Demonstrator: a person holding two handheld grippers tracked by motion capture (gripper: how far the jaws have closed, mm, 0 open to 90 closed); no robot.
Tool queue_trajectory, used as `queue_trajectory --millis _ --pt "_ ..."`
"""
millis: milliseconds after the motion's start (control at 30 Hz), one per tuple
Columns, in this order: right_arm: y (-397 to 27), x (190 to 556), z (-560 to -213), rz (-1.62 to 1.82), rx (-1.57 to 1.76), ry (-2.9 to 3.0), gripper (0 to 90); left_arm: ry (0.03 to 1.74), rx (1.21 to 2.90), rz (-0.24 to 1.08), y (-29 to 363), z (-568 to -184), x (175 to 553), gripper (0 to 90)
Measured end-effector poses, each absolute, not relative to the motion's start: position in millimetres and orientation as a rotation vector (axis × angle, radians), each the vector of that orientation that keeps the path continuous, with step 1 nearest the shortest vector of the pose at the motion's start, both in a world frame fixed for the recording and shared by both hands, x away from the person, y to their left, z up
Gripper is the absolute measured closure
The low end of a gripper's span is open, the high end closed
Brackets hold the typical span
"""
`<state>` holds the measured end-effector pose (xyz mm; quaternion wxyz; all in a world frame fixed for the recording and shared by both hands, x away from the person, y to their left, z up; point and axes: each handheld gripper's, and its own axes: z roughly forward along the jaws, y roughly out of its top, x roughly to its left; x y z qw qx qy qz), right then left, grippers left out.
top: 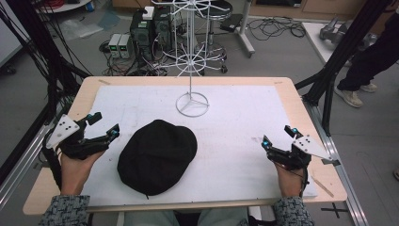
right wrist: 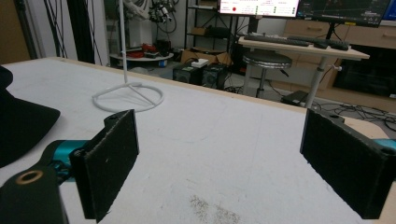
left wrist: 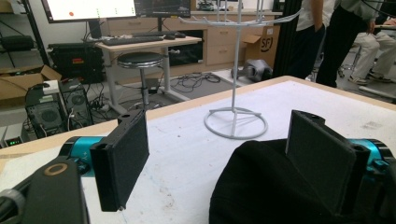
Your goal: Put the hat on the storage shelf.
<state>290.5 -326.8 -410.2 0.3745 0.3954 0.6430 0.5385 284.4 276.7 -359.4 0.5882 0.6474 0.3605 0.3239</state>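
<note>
A black cap [top: 157, 155] lies flat on the white mat [top: 235, 122], near the table's front middle. Behind it stands a white wire rack [top: 192, 56] on a ring base [top: 192, 104]. My left gripper [top: 104, 125] rests at the mat's left edge, just left of the cap, its jaws wide apart and holding nothing. In the left gripper view the cap [left wrist: 261, 186] lies low at the right, behind the right pad [left wrist: 320, 158], and the rack base [left wrist: 236, 123] is beyond. My right gripper [top: 277, 135] is open at the mat's right side, well away from the cap [right wrist: 18, 126].
The mat covers most of the wooden table [top: 301, 108]. A black frame post [top: 348, 47] rises at the right, with a person's legs [top: 367, 66] beyond it. Computer boxes [top: 146, 28], a stool [top: 216, 9] and cables sit on the floor behind the table.
</note>
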Motion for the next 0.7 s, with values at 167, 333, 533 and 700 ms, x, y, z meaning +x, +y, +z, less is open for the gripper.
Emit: queue_trajectory --millis 167,333,533,700 --pt "-326.6 289.9 -409.9 1.377 1.010 1.646 10.6 0.842 1.498 0.755 277.8 -358.2 283.3 21.4" --pt "-326.5 289.7 -410.0 1.376 1.017 1.647 10.6 0.832 1.504 0.749 276.1 -357.1 283.0 21.4" --pt "-326.6 290.2 -410.0 1.372 1.015 1.647 10.6 0.819 1.507 0.738 274.3 -356.5 282.2 21.3" --pt "-325.4 290.6 -410.1 1.366 1.011 1.653 10.6 0.800 1.514 0.718 272.6 -356.8 282.2 21.3"
